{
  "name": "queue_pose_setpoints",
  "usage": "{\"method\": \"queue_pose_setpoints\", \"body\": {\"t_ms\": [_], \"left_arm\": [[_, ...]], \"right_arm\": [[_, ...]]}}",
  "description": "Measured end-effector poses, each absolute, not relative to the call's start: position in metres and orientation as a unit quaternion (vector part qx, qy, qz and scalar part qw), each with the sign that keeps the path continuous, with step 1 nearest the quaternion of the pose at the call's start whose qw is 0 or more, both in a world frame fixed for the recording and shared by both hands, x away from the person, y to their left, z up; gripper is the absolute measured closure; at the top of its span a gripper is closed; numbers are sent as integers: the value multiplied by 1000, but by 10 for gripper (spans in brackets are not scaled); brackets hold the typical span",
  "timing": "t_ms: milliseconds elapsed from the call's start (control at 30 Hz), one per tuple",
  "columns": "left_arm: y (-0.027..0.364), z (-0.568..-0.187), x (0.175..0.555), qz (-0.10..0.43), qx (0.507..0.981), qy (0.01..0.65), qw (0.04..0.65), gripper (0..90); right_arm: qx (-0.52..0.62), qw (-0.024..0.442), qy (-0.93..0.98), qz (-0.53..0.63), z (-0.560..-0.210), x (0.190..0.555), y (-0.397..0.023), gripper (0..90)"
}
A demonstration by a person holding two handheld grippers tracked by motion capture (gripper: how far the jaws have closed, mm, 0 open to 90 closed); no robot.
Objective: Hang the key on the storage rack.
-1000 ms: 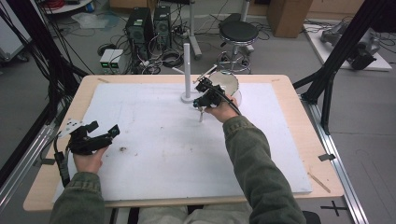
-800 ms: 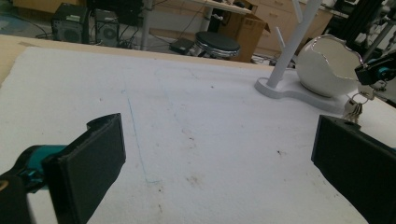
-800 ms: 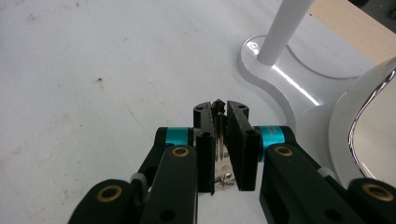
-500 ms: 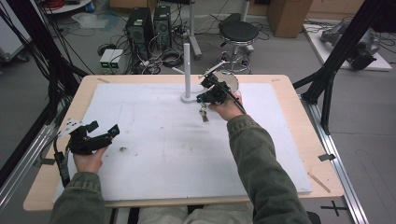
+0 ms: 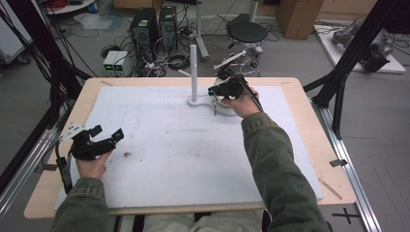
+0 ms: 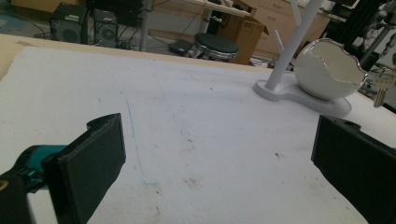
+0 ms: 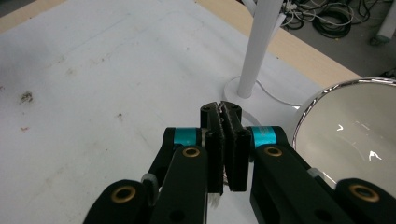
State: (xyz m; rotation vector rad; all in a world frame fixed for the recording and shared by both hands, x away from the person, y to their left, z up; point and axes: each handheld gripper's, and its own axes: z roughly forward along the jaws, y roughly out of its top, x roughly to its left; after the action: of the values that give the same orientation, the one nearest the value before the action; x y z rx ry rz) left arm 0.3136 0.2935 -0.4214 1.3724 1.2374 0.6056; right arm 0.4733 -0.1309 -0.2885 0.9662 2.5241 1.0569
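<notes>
Overhead, right gripper (image 5: 216, 92) clamps key (image 5: 214, 107) beside bowl (image 5: 226, 107) rim.

The floor (image 5: 300, 53) is grey and smooth. Beyond the far edge of the wooden table (image 5: 309, 140) stand two black computer towers (image 5: 153, 26) with loose cables (image 5: 176, 60) heaped around them and a small white box with green lights (image 5: 115, 59) nearby. A round black stool (image 5: 247, 33) on a chrome frame stands to their right, and a cardboard box (image 5: 297, 17) behind it. Black metal struts (image 5: 360, 46) rise at both sides of the table. A white pad (image 5: 179, 145), lightly stained, covers the tabletop. Lighting is even, without strong shadows.
</notes>
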Motion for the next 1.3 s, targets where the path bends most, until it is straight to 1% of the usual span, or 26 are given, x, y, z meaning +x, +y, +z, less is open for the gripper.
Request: {"method": "queue_pose_setpoints", "body": {"t_ms": [300, 600, 1300], "left_arm": [[294, -422, 314, 256, 583, 525, 564, 34], [293, -422, 314, 254, 583, 526, 564, 34], [294, -423, 315, 253, 583, 528, 563, 34]], "right_arm": [[326, 126, 860, 371, -272, 470, -131, 883], [328, 123, 852, 388, -258, 470, -129, 882], [318, 132, 849, 401, -222, 483, -115, 882]]}}
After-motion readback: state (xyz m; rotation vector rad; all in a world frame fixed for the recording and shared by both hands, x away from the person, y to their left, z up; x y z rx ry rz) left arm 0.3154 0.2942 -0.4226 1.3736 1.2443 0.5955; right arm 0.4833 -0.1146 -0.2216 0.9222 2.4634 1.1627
